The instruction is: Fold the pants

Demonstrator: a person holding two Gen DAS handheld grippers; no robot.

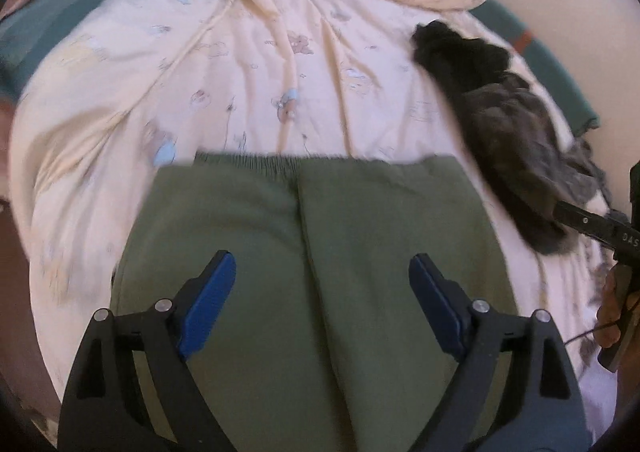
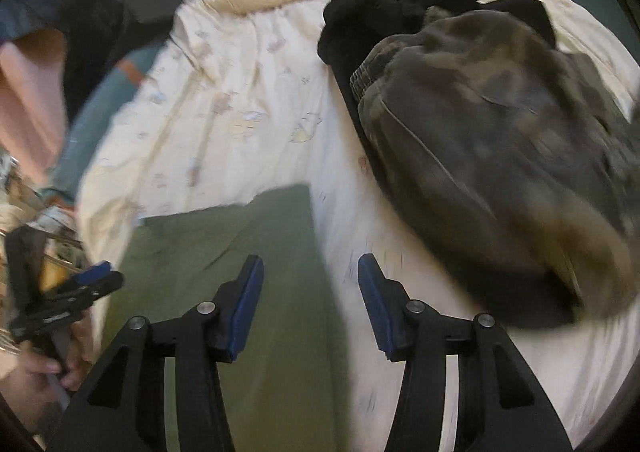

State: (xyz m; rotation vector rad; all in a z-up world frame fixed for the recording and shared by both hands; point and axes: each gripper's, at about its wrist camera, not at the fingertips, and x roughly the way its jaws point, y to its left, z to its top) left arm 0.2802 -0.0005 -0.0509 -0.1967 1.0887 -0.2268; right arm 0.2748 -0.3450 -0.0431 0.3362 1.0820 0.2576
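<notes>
green pants (image 1: 312, 244): flat on the cream bedsheet (image 1: 248, 64), waistband at the far end, long axis running from far to near under the tools. left gripper (image 1: 322, 292): directly above the pants, astride the centre seam, jaws wide, holding nothing, tilted steeply down. right gripper (image 2: 310, 300): over the pants' right edge, left finger above green cloth, right finger above sheet, jaws half apart, empty, tilted down. dark clothes pile (image 2: 480, 140): far right, apart from the pants.
</notes>
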